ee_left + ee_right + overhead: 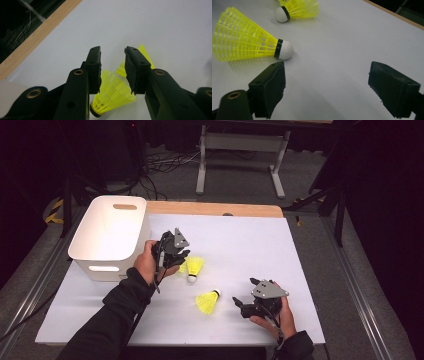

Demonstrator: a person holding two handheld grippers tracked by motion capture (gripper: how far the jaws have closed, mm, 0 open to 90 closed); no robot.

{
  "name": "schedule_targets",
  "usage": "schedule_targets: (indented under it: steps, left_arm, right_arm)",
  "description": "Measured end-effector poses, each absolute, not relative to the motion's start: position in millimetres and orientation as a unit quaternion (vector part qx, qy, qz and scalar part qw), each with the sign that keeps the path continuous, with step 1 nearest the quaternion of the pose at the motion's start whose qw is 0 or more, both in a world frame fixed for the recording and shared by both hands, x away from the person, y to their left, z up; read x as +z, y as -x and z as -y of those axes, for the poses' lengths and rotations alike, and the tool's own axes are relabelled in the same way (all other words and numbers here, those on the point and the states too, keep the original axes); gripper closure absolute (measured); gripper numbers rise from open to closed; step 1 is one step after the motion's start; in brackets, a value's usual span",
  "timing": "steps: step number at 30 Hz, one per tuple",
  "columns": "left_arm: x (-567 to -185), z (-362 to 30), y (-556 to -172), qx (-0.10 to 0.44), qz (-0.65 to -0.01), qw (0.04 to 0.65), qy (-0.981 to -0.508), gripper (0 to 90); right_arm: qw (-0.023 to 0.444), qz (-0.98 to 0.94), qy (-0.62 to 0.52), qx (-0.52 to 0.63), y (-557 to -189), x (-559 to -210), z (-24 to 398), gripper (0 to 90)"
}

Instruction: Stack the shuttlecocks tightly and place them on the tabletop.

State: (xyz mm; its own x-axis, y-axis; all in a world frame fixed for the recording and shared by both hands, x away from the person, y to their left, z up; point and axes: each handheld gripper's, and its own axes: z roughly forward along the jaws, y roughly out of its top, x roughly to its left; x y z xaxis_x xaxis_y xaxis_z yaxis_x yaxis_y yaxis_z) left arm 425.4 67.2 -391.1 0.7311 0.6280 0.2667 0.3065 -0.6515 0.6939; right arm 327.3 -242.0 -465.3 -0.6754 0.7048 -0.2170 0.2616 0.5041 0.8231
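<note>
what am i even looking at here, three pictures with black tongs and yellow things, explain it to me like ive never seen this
A person sits at a table holding a hand-held black claw in each hand. The high view looks down from above. The other two pictures come from small cameras riding on each claw, looking out along its two jaws.

On the white surface lie yellow plastic shuttlecocks with white tips, and a white bin stands at the left.

The left claw has a shuttlecock lying between its jaws, a second one partly hidden behind the jaw; whether the pads press it is hard to tell.

The right claw is wide open and holds nothing. Another shuttlecock lies just ahead of it, near its left jaw.
</note>
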Motion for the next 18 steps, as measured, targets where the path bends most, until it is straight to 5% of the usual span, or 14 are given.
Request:
schedule_targets:
  steps: [18]
  left_arm:
    - [-385.7,-104.4,-390.0,0.264,-0.224,0.359,-0.867,61.2]
  right_arm:
    - [0.279,-0.818,-0.297,0.405,-326.8,-464.1,242.6,15.5]
